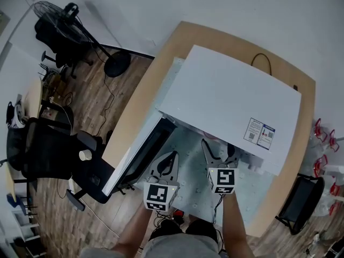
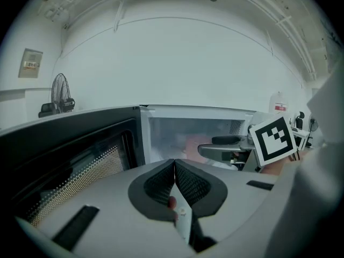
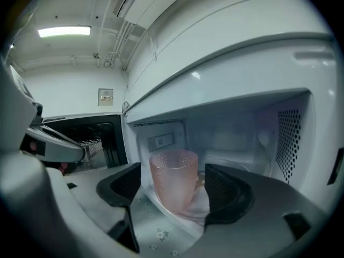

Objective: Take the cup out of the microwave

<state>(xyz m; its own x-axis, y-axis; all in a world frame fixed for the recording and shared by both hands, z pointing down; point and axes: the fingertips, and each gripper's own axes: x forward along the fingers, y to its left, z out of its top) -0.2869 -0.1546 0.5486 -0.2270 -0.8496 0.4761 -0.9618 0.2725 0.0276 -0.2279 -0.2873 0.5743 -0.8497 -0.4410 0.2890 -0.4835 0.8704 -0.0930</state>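
While its jaws stand wide apart, the right gripper (image 3: pixel 173 191) frames the pink cup (image 3: pixel 173 177), one pad at nine o'clock of it and one at three, neither pressing on it. The cup stands upright just inside the mouth of the white microwave (image 3: pixel 242 63), near the front edge of the cavity. At nine o'clock of the cup the microwave door (image 3: pixel 91 136) hangs open. In the head view the left gripper (image 1: pixel 170 160) sits at about eight o'clock of the right one, just beside the open door, its jaws pressed together on nothing. Under both lies a pale flowered mat (image 3: pixel 156 231) on the wooden table (image 1: pixel 134 114).
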